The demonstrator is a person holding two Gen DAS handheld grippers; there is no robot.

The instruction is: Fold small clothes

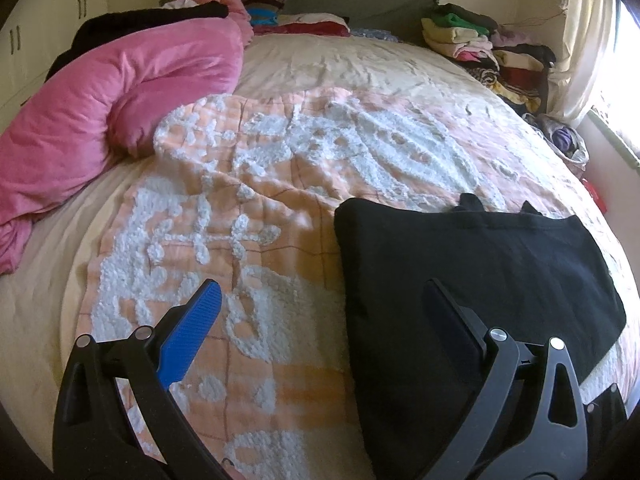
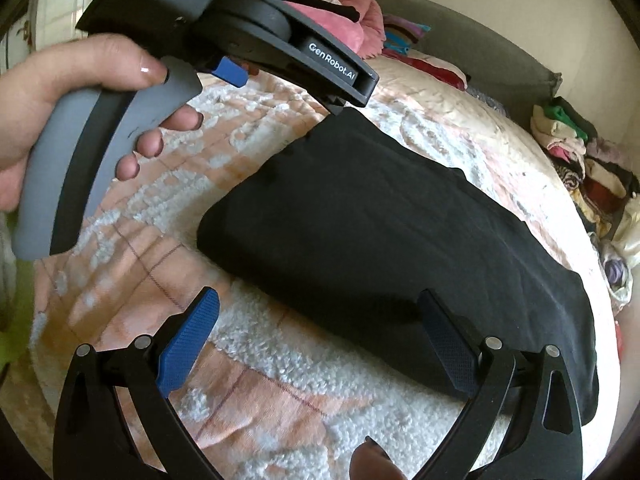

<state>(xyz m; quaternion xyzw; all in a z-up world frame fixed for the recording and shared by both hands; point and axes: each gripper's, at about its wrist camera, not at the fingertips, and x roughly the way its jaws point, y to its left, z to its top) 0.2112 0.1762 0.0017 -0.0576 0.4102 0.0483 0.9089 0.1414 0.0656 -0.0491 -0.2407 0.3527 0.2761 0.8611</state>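
garment: we see the folded black garment (image 1: 460,280) lying flat on the peach-and-white blanket (image 1: 248,208), lower right of the left wrist frame
left gripper (image 1: 320,304): wide open, empty, garment's left edge between its fingers
right gripper (image 2: 320,312): wide open, empty, over the near edge
long axis: upper left to lower right in the right wrist frame
nearer: we judge both about equal

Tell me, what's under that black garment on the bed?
The black garment lies on a peach-and-white blanket, which shows all around it. Whatever is directly beneath the cloth is covered.
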